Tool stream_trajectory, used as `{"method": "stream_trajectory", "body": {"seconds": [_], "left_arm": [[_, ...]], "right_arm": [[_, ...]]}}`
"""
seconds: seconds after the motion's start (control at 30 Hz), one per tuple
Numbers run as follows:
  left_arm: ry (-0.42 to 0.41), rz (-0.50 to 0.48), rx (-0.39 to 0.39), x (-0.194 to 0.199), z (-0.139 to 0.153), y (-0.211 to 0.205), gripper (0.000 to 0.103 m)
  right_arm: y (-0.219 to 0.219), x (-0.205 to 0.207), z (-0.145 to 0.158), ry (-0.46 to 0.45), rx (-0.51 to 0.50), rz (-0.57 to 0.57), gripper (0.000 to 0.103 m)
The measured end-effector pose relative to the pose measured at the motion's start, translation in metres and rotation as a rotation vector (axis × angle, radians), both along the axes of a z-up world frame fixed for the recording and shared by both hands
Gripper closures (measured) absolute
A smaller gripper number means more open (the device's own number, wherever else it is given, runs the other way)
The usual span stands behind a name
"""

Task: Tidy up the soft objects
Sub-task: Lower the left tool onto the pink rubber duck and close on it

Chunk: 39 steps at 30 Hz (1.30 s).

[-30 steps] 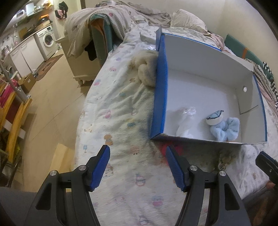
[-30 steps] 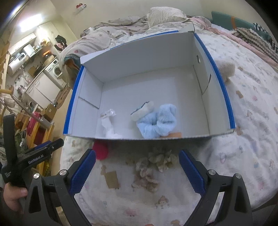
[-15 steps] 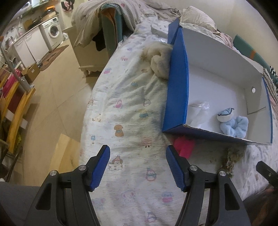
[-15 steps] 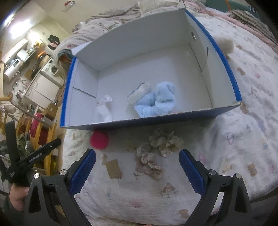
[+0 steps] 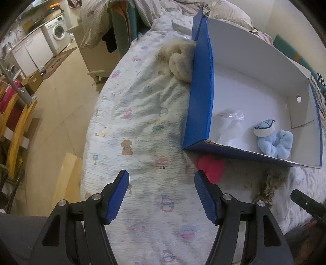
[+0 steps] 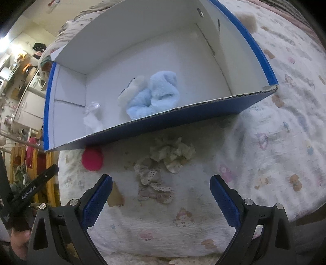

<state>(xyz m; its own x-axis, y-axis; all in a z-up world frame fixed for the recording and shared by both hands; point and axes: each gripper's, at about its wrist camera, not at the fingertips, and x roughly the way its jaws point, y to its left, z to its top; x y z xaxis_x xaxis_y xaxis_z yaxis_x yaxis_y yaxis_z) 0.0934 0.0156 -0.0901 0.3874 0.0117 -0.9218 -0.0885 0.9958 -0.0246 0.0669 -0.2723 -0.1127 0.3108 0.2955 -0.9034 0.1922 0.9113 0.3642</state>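
Note:
A blue cardboard box (image 5: 200, 85) (image 6: 203, 114) with a white inside lies on the bed. In it are a light blue fluffy toy (image 5: 273, 140) (image 6: 154, 95) and a white crumpled item (image 5: 228, 128) (image 6: 92, 120). On the bedsheet in front of the box lie a red soft piece (image 5: 210, 166) (image 6: 92, 159) and beige lace scrunchies (image 6: 163, 161) (image 5: 273, 181). A cream fluffy item (image 5: 180, 63) lies against the box's left outer wall. My left gripper (image 5: 162, 195) is open and empty above the sheet, left of the red piece. My right gripper (image 6: 161, 201) is open and empty, just before the scrunchies.
The bed's left edge drops to a wooden floor (image 5: 61, 106). Piled blankets and a pillow (image 5: 230, 14) lie behind the box. A washing machine (image 5: 55, 34) and cabinets stand at far left. Another cream fluffy piece (image 6: 248, 20) lies right of the box.
Both grippers have pulled back and lowered toward the sheet in front of the box. The red piece and the scrunchies now show fully. Both stay open and empty.

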Motion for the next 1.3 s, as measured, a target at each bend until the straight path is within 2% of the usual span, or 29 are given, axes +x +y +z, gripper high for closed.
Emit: {"method": "stream_trajectory", "body": {"seconds": [0.1, 0.27, 0.33, 0.5, 0.63, 0.87, 0.9, 0.97, 1.1, 1.3], "left_arm": [[0.007, 0.025, -0.010, 0.004, -0.003, 0.003, 0.039], [0.028, 0.118, -0.118, 0.013, -0.011, 0.019, 0.039], [0.062, 0.106, -0.148, 0.018, -0.019, 0.014, 0.039], [0.081, -0.025, -0.124, 0.025, -0.029, -0.025, 0.039], [0.098, -0.113, -0.063, 0.033, -0.041, -0.059, 0.039], [0.159, -0.097, -0.025, 0.052, -0.067, -0.070, 0.041], [0.160, -0.098, -0.023, 0.054, -0.068, -0.071, 0.044], [0.158, -0.104, -0.017, 0.058, -0.072, -0.071, 0.060], [0.152, -0.119, -0.022, 0.058, -0.073, -0.071, 0.061], [0.125, -0.139, -0.017, 0.049, -0.059, -0.064, 0.061]], "right_arm": [[-0.006, 0.002, -0.001, 0.010, 0.017, -0.029, 0.001], [-0.022, 0.002, -0.006, 0.025, 0.073, -0.110, 0.001], [-0.025, 0.002, -0.007, 0.028, 0.080, -0.123, 0.001], [-0.026, 0.008, -0.004, 0.025, 0.069, -0.109, 0.001], [-0.025, 0.009, -0.006, 0.038, 0.072, -0.105, 0.001], [-0.023, 0.010, -0.010, 0.050, 0.058, -0.099, 0.001], [-0.022, 0.010, -0.011, 0.050, 0.057, -0.099, 0.000], [-0.017, 0.012, -0.013, 0.050, 0.053, -0.098, 0.001], [-0.019, 0.012, -0.016, 0.052, 0.058, -0.107, 0.001], [-0.021, 0.013, -0.019, 0.051, 0.060, -0.102, 0.001]]}}
